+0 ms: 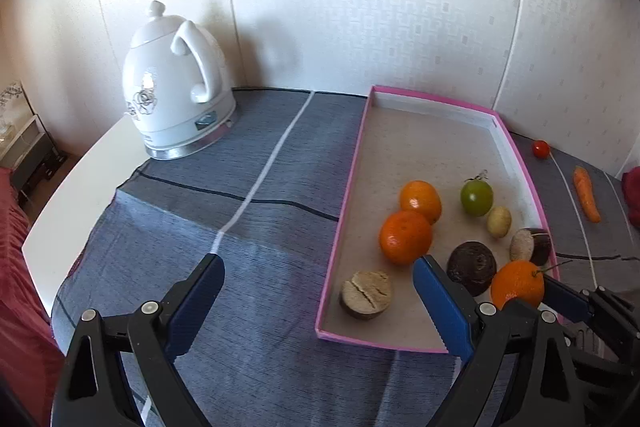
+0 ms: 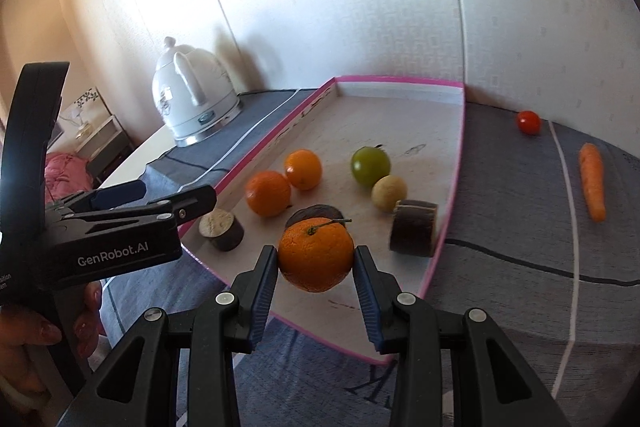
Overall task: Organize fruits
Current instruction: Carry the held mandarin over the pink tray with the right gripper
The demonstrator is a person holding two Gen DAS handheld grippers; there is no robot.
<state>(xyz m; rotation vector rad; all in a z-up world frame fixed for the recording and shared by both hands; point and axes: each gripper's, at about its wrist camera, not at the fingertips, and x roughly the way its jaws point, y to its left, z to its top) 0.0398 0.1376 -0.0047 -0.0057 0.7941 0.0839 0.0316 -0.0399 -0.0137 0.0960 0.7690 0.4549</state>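
1. Reading "GenRobot.AI" in white on the left gripper (image 2: 160, 201) body; smaller text at the frame's left edge is cut off, illegible.
2. Right gripper (image 2: 316, 261): clenched on a stemmed orange (image 2: 316, 255), blue pads pressing both its sides, held above the near end of the tray (image 2: 448, 227).
3. Left gripper: jaws spread wide, holding nothing, hovering over the grey cloth (image 1: 260, 227) beside the tray's left rim; a hand (image 2: 44, 331) grips its handle.
4. Tray contents: two oranges (image 1: 406, 237) touching, green tomato (image 1: 476, 197), potato (image 1: 499, 221), three dark cut pieces.
5. Outside tray, right: red tomato (image 2: 528, 123), carrot (image 2: 592, 187).
6. Kettle (image 1: 176, 95): white, back left.
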